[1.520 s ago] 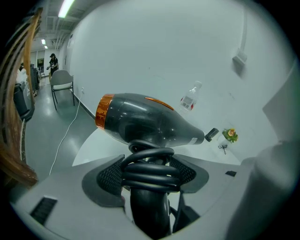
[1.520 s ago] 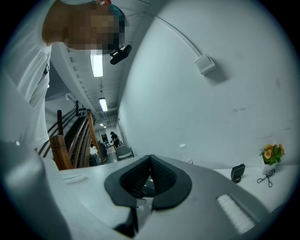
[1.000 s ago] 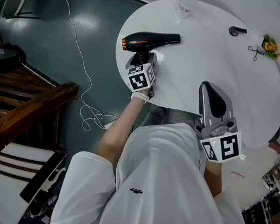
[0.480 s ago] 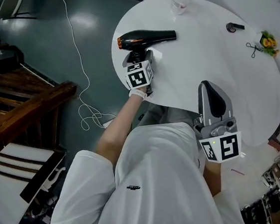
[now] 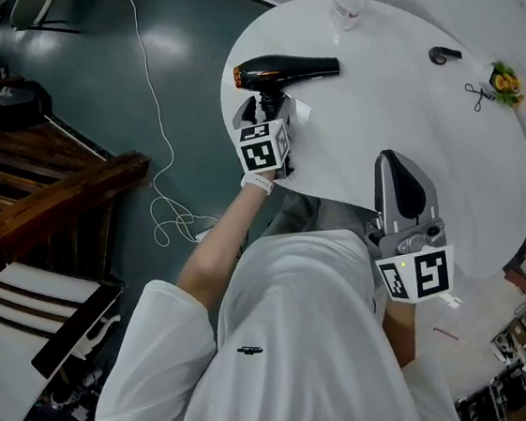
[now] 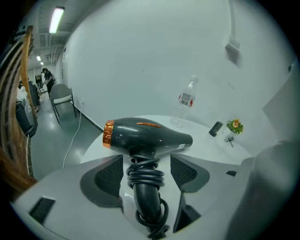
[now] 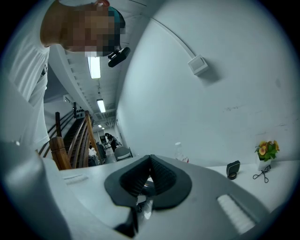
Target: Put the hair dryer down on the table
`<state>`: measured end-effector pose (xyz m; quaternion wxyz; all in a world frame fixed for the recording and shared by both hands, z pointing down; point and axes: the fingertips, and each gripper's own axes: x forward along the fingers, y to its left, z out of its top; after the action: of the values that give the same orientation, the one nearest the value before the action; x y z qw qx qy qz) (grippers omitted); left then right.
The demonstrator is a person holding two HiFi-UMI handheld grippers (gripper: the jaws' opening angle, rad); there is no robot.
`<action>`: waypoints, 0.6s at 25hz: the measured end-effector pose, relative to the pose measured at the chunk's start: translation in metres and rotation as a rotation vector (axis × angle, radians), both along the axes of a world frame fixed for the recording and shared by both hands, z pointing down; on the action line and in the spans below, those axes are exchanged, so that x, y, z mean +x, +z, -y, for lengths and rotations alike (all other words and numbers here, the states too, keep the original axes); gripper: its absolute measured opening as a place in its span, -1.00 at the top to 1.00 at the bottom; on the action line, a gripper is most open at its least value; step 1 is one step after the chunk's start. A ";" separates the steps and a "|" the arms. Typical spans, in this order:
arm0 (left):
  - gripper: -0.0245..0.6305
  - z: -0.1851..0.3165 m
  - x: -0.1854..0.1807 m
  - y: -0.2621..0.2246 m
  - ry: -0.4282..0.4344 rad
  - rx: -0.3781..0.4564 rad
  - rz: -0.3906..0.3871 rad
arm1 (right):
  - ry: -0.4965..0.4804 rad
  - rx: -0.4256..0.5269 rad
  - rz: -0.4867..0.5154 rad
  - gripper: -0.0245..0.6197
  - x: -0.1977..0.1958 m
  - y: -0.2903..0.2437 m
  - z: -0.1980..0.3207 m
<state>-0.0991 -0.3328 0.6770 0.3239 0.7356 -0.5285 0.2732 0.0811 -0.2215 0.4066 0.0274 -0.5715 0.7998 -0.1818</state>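
- Right gripper (image 5: 392, 164) hangs close to the body at the near edge of the table (image 5: 403, 113), jaws pressed together on nothing
- Left gripper (image 6: 146, 171) has its jaws wide apart, either side of the cord-wrapped handle, with a gap on both sides
- Hair dryer (image 5: 283, 69) lies on the white table near its left rim, handle toward that gripper
- Clear bottle (image 5: 349, 2) stands at the far edge

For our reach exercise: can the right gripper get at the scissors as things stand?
Probably yes: the table between the right gripper and the scissors is bare. Its jaws are shut, so they must open first.
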 end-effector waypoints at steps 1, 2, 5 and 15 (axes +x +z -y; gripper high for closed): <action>-0.05 -0.004 0.000 -0.007 0.005 0.013 -0.007 | 0.001 0.005 0.000 0.89 -0.001 -0.002 -0.001; -0.04 -0.008 -0.001 -0.014 0.011 0.024 -0.013 | 0.002 0.010 0.000 0.89 -0.002 -0.003 -0.003; -0.04 -0.020 -0.003 -0.031 0.032 0.045 -0.023 | 0.000 0.025 -0.002 0.89 -0.007 -0.010 -0.009; 0.38 -0.050 -0.020 -0.092 0.081 0.183 -0.007 | -0.024 0.086 -0.059 0.89 -0.023 -0.036 -0.028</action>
<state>-0.1195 -0.2830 0.5852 0.2460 0.7840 -0.5197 0.2340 0.0577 -0.1939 0.3707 0.0260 -0.5654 0.8140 -0.1305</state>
